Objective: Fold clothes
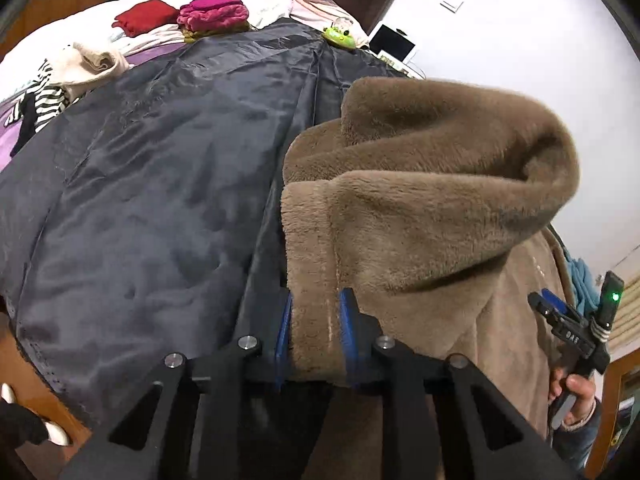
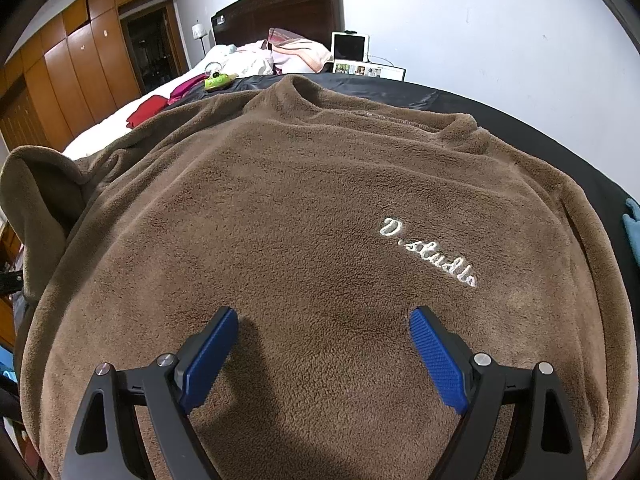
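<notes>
Meanwhile left tongs [image 1: 316, 328] pinch raised brown fleece [image 1: 420, 184]; right tongs [image 2: 324, 356] gape.

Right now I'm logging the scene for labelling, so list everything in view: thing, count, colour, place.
fleece sweater: 1, brown, spread on the dark sheet, one part lifted
dark sheet: 1, dark grey, covering the bed
folded clothes: 2 piles, magenta and red, far end of bed
cream garment: 1, left bed edge
striped garment: 1, black-white, beside the cream one
green toy: 1, far edge of sheet
tablet: 1, white, by the headboard
wardrobe: 1, wooden, left wall
left gripper: black with blue pads, shut on the sweater
right gripper: open above the sweater
</notes>
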